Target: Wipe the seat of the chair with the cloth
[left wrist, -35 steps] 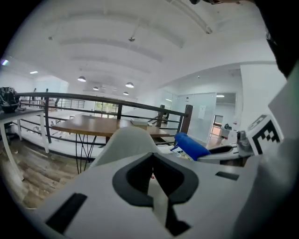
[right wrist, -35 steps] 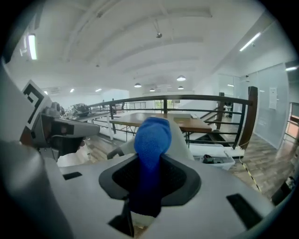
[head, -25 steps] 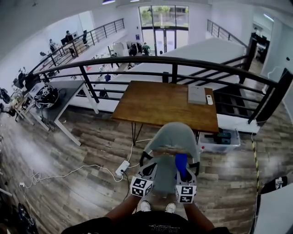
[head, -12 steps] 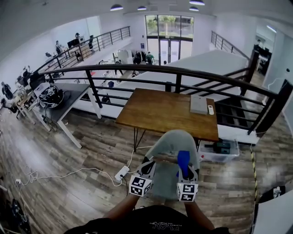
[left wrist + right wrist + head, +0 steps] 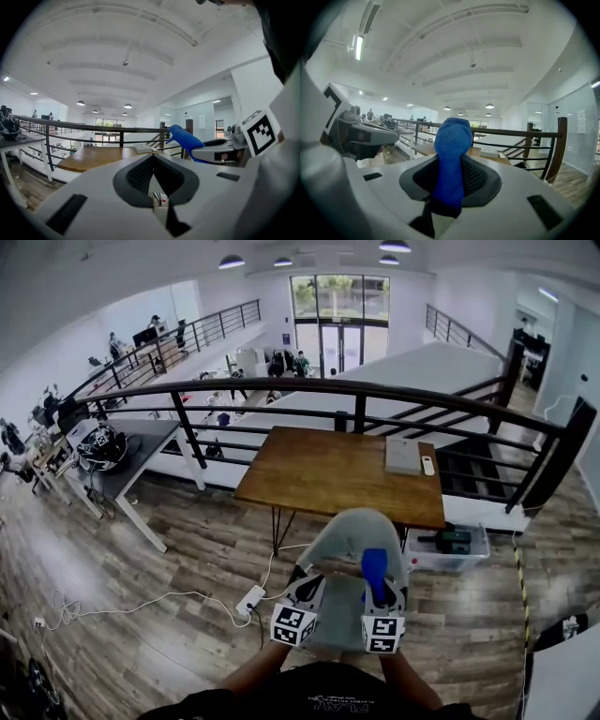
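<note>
Head view: my left tool [image 5: 312,585] and right tool [image 5: 376,594] hover over the seat of the chair [image 5: 352,526], with the blue cloth [image 5: 373,570] poised for wiping. Left gripper view: the jaws are pressed together and empty, out of the way. Right gripper view: the jaws clamp the cloth, and its free end stands up.

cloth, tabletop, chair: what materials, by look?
Cloth: blue knit or terry fabric, nubby matte weave.
Tabletop: wood or wood veneer, brown with faint grain, low sheen.
Chair: light grey, smooth, likely moulded plastic; too small to be sure.

Wooden table [image 5: 319,470] carries a flat grey box [image 5: 403,457] and white remote [image 5: 428,466].
</note>
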`<move>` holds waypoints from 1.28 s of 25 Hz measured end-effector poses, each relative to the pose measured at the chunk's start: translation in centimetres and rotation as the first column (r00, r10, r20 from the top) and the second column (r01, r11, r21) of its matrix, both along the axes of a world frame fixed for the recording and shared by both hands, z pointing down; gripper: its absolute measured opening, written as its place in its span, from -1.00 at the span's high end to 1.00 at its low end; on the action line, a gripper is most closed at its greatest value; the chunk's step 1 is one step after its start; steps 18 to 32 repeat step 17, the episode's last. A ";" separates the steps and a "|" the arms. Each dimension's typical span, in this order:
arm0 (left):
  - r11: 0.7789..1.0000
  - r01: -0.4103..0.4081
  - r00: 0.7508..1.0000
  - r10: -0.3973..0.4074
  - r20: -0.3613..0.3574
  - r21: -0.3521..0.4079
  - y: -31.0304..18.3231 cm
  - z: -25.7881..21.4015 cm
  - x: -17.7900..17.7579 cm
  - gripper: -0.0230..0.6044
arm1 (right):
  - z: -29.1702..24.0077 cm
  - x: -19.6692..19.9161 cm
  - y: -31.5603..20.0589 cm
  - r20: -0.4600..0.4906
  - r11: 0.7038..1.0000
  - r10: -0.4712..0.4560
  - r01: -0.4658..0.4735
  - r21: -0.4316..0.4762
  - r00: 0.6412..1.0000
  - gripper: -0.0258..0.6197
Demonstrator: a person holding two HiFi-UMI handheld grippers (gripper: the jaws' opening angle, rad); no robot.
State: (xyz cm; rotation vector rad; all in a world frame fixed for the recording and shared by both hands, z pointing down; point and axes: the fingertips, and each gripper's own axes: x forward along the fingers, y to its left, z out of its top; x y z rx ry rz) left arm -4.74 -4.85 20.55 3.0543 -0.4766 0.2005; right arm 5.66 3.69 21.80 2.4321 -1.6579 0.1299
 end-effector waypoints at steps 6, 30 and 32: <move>1.000 -0.009 1.000 0.009 0.000 -0.002 0.3 0.0 0.1 0.92 | 0.1 -0.2 0.2 -0.002 1.000 -0.001 0.001 0.005 1.000 0.55; 1.000 -0.011 1.000 0.011 -0.005 0.003 1.2 0.5 -0.5 0.92 | 1.3 -0.7 1.3 0.013 1.000 0.002 -0.001 -0.014 1.000 0.55; 1.000 -0.011 1.000 0.011 -0.005 0.003 1.2 0.5 -0.5 0.92 | 1.3 -0.7 1.3 0.013 1.000 0.002 -0.001 -0.014 1.000 0.55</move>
